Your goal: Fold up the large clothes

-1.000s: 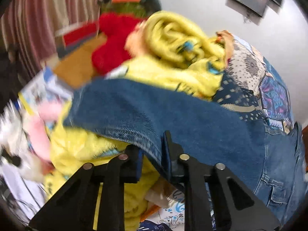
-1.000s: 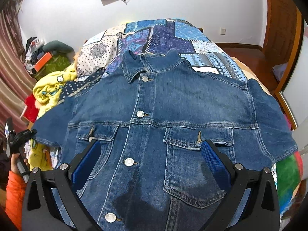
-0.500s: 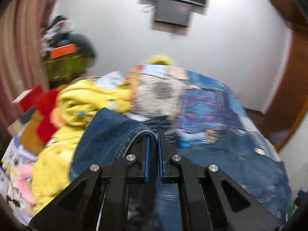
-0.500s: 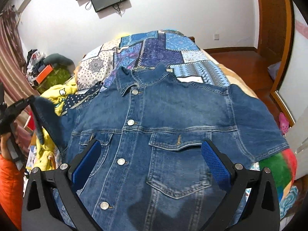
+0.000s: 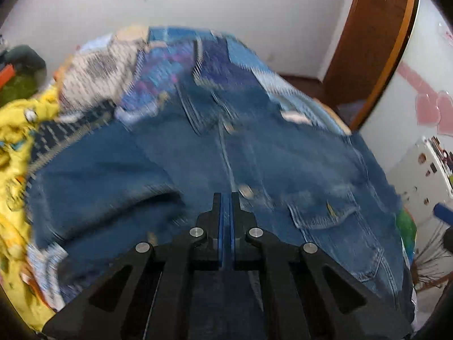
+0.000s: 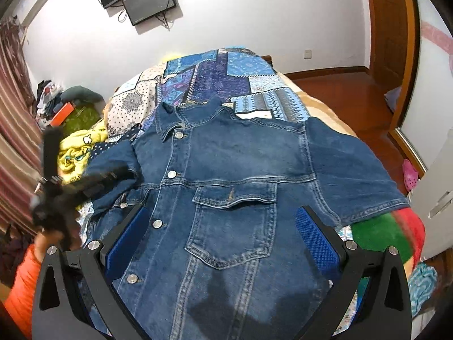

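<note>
A blue denim jacket (image 6: 235, 170) lies front up on the patchwork bedspread (image 6: 215, 76), collar at the far end. Its left sleeve (image 6: 113, 164) is folded in over the left chest. My left gripper (image 5: 226, 198) has its jaws closed together; no cloth shows clearly between them, and it hovers over the jacket front (image 5: 254, 170). It appears blurred at the left of the right wrist view (image 6: 93, 181). My right gripper (image 6: 220, 235) is open and empty above the jacket's lower front, around the chest pocket (image 6: 235, 221).
A yellow blanket (image 6: 76, 147) and piled clothes lie left of the bed. A green and red item (image 6: 388, 232) sits under the right sleeve. A wooden door (image 6: 393, 28) and white cabinet (image 6: 436, 192) stand right. A screen (image 6: 147, 0) hangs on the far wall.
My left gripper lifted the left sleeve from the yellow blanket side and carried it rightward over the jacket front. The right gripper rose slightly and stayed open.
</note>
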Demonstrator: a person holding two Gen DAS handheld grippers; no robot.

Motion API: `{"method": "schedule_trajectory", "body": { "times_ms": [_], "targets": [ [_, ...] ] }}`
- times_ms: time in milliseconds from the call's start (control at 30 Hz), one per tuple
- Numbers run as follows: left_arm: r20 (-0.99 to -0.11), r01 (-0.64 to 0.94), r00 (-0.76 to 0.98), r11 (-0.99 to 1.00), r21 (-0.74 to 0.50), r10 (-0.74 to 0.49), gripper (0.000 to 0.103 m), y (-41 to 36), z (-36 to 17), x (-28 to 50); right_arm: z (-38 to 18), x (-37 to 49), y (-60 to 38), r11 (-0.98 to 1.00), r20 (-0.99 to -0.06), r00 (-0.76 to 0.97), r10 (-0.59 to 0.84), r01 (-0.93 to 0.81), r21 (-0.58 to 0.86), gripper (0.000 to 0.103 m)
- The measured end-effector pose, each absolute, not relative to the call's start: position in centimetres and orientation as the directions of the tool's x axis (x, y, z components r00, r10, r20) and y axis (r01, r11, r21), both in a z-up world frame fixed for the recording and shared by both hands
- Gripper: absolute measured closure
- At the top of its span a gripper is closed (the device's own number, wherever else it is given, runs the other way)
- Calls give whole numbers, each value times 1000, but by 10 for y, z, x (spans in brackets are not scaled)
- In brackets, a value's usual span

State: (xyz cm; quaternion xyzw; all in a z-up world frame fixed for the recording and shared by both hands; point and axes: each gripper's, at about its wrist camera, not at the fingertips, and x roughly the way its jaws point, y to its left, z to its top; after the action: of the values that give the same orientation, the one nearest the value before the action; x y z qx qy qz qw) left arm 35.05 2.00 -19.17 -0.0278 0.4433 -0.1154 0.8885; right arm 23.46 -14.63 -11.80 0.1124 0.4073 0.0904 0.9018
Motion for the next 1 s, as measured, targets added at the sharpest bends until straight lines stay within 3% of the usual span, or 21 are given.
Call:
{"method": "schedule_trajectory", "body": {
  "times_ms": [167,233,267,300,367,400,700,833,1000],
  "targets": [
    [-826,169,505,967,-191,-251,99,6,-208,338,-115,227,-159,959,-710,661,242,-52,278,0],
    [-819,137,512,965,-222,-261,91,19,-201,331,-115,226,-163,960,-709,665,235,-46,276,0],
    [-811,105,522,964,-246,-264,76,32,-196,327,-115,225,-164,961,-709,666,232,-42,275,0],
    [-806,75,532,963,-260,-259,51,42,-192,327,-115,225,-165,961,-710,666,230,-39,275,0],
    [-783,-2,572,954,-300,-245,31,66,-185,320,-117,227,-167,960,-713,664,227,-31,278,0],
    [-770,-42,591,944,-327,-240,26,81,-181,318,-118,228,-167,959,-713,663,229,-28,282,0],
    [-681,-305,599,665,-681,-422,22,196,-224,328,-126,232,-161,958,-724,647,240,-37,285,0],
    [-665,-386,612,572,-723,-427,22,220,-252,341,-131,235,-162,960,-734,638,232,-28,279,0],
    [-651,-423,677,543,-726,-343,22,242,-264,358,-136,240,-174,965,-748,634,196,9,260,0]
  ]
}}
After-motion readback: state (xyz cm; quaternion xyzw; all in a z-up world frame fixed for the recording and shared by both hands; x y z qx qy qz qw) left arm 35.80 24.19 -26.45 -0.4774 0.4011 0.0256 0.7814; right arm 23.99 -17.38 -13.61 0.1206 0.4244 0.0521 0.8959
